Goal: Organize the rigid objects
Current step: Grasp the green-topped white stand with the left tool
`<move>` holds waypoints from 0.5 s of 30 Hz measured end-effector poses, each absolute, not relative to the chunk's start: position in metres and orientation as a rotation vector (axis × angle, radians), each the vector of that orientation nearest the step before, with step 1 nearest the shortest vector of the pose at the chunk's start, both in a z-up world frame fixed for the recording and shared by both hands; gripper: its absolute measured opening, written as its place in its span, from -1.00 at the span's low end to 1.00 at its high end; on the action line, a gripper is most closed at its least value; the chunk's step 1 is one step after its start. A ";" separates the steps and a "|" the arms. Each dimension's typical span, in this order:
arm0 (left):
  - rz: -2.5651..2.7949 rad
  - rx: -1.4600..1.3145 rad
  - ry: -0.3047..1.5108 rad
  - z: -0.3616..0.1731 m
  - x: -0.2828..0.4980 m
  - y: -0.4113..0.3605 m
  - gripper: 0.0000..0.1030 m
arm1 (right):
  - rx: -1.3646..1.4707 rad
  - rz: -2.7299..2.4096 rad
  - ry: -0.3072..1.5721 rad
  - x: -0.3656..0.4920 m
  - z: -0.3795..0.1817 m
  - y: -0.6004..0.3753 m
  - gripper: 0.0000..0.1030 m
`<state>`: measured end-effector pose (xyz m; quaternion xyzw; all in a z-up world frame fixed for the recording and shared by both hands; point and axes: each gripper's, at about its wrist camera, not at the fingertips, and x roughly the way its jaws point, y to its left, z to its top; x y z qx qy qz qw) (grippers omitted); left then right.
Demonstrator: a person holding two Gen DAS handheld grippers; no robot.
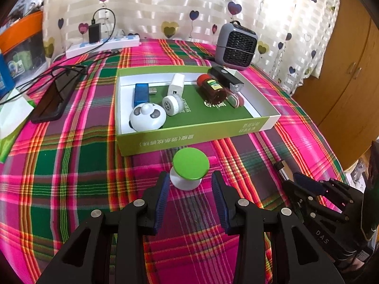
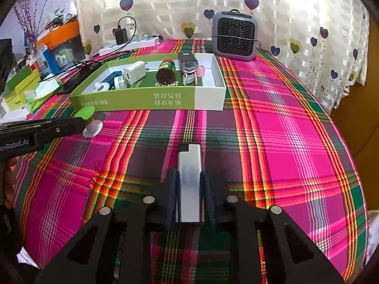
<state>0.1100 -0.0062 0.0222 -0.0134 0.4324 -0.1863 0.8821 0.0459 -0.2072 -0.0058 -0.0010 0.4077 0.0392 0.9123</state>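
a silver lighter lies on the plaid tablecloth in front of the box, its black-notched top pointing toward the box. the right gripper pinches it: both blue pads press against its long sides, and the lighter's lower end sits between the jaws. no earlier view is at hand, so only the clamp itself can be told.

to the left, a green-topped knob on a white base stands upright on the cloth, just in front of the box's near wall. the left gripper is spread around it, its blue pads on either side of the white base; the left pad looks very close to or touching the base, the right one stands apart from it. the knob is not squeezed.

the green and white box is open on top and rests flat on the cloth. inside it lie a panda-faced round gadget, a blue usb stick, a white round plug, a white charger block, a brown bottle with a red cap lying on its side, and a black bike light along the right wall.

behind the box a grey mesh-fronted fan stands near the heart-print curtain. a white power strip with a black adapter lies at the back left, and a dark phone lies flat left of the box.
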 end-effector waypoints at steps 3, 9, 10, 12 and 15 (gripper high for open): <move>-0.382 -0.024 0.904 0.022 0.113 -0.007 -0.30 | 0.002 0.086 0.836 0.046 -0.006 -0.208 -0.53; -0.377 -0.018 0.905 0.021 0.119 -0.010 -0.30 | 0.003 0.114 0.822 0.045 -0.007 -0.208 -0.53; -0.376 -0.016 0.905 0.021 0.119 -0.010 -0.30 | 0.003 0.121 0.821 0.045 -0.006 -0.208 -0.53; -0.371 -0.008 0.908 0.020 0.121 -0.012 -0.30 | 0.007 0.129 0.821 0.045 -0.006 -0.208 -0.53; -0.369 0.003 0.905 0.019 0.123 -0.016 -0.30 | 0.010 0.133 0.821 0.046 -0.006 -0.208 -0.53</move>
